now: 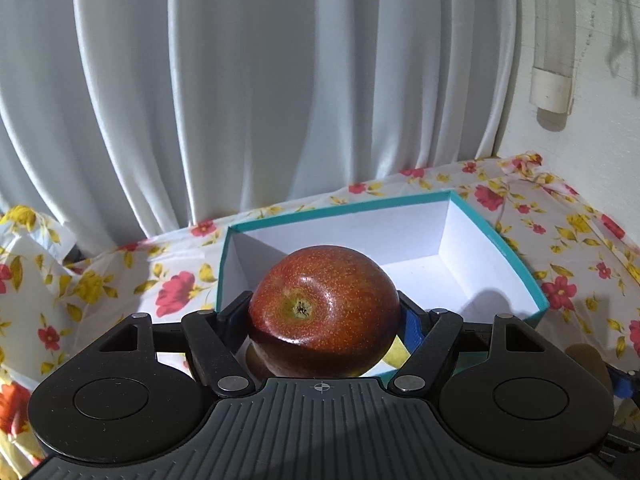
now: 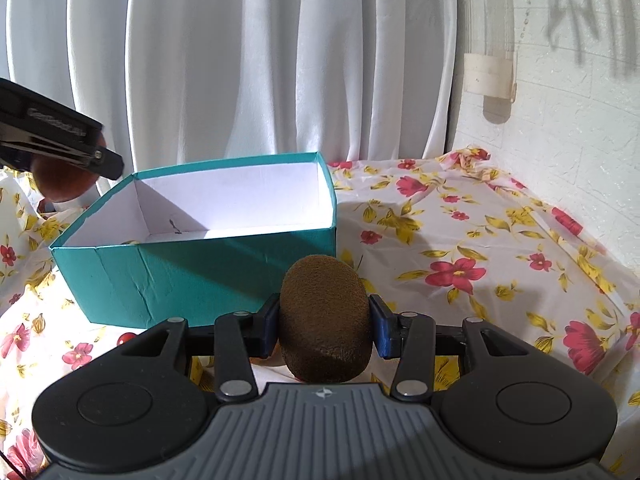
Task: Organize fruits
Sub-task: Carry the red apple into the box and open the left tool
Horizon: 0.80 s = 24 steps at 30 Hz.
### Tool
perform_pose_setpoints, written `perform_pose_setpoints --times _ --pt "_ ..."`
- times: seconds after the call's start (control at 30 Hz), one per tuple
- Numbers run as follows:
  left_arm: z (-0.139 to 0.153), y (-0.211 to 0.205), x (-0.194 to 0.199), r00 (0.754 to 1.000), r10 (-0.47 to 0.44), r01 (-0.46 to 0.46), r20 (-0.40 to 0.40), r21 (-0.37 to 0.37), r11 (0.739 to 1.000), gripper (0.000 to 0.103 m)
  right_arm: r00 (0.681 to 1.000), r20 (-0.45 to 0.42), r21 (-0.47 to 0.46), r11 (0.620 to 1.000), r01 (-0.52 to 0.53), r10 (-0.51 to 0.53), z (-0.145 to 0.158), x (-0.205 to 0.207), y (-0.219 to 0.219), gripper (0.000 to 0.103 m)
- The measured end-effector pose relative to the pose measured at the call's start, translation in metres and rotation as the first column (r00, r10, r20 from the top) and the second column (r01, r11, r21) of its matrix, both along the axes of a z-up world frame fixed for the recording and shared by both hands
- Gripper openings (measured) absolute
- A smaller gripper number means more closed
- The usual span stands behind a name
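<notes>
Gripped closest to the left wrist lens, a red apple (image 1: pixel 324 312) sits between the left gripper (image 1: pixel 324 316) pads, stem pit turned toward the camera; the jaws stand wide and press on its flanks, which suits so broad and round a fruit. It hangs just over the near rim of the teal box (image 1: pixel 496 236), so the carry looks aimed at the white inside, where most of the floor in view is bare. A yellowish patch shows below the apple, too hidden to name. On the other side, the right gripper (image 2: pixel 325 320) pinches a brown kiwi (image 2: pixel 324 320) across its narrow middle, long axis upright, jaws set much closer together to match its slimmer body. The kiwi is outside the box, just off its near right corner, over the floral cloth (image 2: pixel 460 240). Holding it there probably keeps the opening free for the apple, which from this view hangs beyond the box's far left corner. Each hand bears one fruit, so both can likely go in one after the other. Behind the table a white curtain (image 1: pixel 280 80) hangs against the wall.
</notes>
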<state>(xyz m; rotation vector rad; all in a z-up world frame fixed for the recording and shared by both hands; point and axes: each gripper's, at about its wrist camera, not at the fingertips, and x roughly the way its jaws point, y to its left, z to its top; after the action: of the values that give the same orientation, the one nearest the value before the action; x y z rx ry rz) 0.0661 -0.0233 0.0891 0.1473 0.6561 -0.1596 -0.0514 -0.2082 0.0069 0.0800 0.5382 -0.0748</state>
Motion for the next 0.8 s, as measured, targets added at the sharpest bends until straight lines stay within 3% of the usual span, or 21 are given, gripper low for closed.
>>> perform_pose_setpoints --times 0.33,0.8 --pt "-0.028 0.001 0.033 0.997 0.048 -0.047 -0.053 0.017 0.999 0.077 0.999 0.024 -0.011 1.0 0.022 -0.022 0.009 -0.006 -0.004 0.044" --pt "-0.073 -0.009 0.06 0.985 0.034 -0.032 -0.167 0.017 0.999 0.077 0.998 0.048 -0.014 0.999 0.047 -0.046 0.017 -0.006 -0.008 0.044"
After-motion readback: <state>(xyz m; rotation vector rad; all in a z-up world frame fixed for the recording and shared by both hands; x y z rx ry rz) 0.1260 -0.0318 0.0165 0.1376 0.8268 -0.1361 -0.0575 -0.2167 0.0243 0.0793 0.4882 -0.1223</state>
